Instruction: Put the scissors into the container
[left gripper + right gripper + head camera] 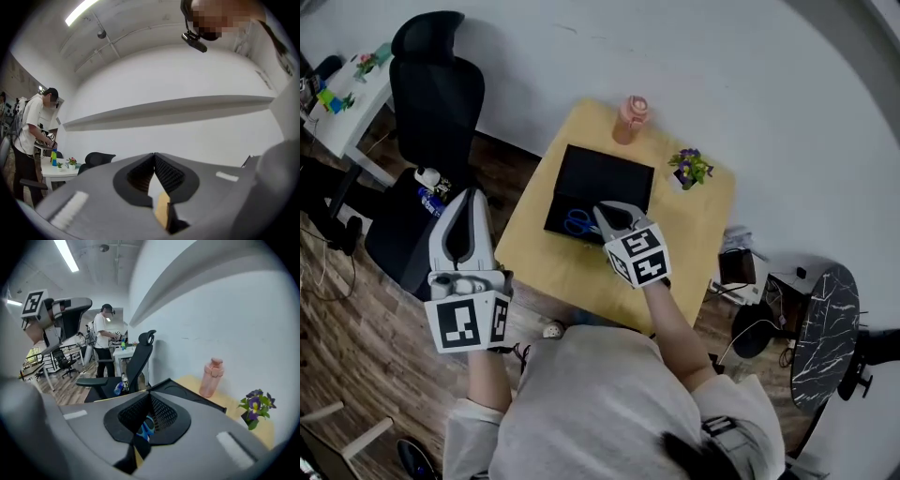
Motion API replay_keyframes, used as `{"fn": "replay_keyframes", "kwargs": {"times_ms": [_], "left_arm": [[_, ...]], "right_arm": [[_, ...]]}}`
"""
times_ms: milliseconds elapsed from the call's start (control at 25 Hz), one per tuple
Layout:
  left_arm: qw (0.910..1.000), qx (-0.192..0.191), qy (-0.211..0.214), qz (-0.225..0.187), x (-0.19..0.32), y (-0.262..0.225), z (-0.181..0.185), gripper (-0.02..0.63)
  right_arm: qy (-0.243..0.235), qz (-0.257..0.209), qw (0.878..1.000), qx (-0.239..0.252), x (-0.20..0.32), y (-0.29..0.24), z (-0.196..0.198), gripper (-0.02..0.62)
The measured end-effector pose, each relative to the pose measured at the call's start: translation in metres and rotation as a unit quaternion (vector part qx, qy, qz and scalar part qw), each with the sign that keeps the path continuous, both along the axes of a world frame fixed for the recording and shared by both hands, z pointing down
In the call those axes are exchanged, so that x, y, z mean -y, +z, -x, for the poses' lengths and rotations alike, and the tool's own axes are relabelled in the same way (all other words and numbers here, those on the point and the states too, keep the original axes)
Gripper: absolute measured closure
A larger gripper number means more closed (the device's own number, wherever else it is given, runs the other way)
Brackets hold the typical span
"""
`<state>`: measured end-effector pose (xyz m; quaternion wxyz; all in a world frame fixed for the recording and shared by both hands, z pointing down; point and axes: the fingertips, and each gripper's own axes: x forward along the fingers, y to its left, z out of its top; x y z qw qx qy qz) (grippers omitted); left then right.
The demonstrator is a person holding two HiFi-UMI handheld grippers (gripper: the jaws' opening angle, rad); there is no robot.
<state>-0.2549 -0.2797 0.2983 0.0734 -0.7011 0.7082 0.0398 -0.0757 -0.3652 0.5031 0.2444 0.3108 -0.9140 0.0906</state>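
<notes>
Blue-handled scissors [577, 222] lie inside the flat black container [605, 173] on the small yellow table [572, 272]. My right gripper [600, 208] hovers over the container's near edge, just right of the scissors, its jaws closed together. In the right gripper view the scissors [146, 427] show through the gap below the meeting tips of the right gripper [150, 394], with the container [187, 392] beyond. My left gripper [472, 192] is held off the table's left side, shut and holding nothing; in its own view the left gripper [154, 154] points up at a white wall.
A pink bottle [631, 118] and a small potted plant [689, 169] stand at the table's far side. A black office chair [436, 94] is left of the table. A white desk [347, 103] stands farther left, with a person [102, 333] beside it.
</notes>
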Motion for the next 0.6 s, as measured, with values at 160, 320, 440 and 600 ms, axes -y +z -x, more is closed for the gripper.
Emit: {"fn": "replay_keyframes", "kwargs": {"times_ms": [160,320,440,600], "left_arm": [[0.9995,0.000,0.030,-0.005,0.007,-0.003,-0.016,0.548],[0.9983,-0.001,0.058,-0.011,0.008,-0.007,-0.030,0.548],[0.9969,0.000,0.077,-0.016,0.008,-0.012,-0.039,0.548],[0.9951,0.002,0.097,-0.022,0.005,-0.018,-0.050,0.548]], "right_arm": [[0.038,-0.033,0.998,0.035,-0.004,-0.032,-0.016,0.591],[0.071,-0.066,0.993,0.064,-0.010,-0.062,-0.032,0.591],[0.091,-0.088,0.988,0.084,-0.016,-0.083,-0.041,0.591],[0.107,-0.115,0.983,0.097,-0.027,-0.107,-0.053,0.591]]}}
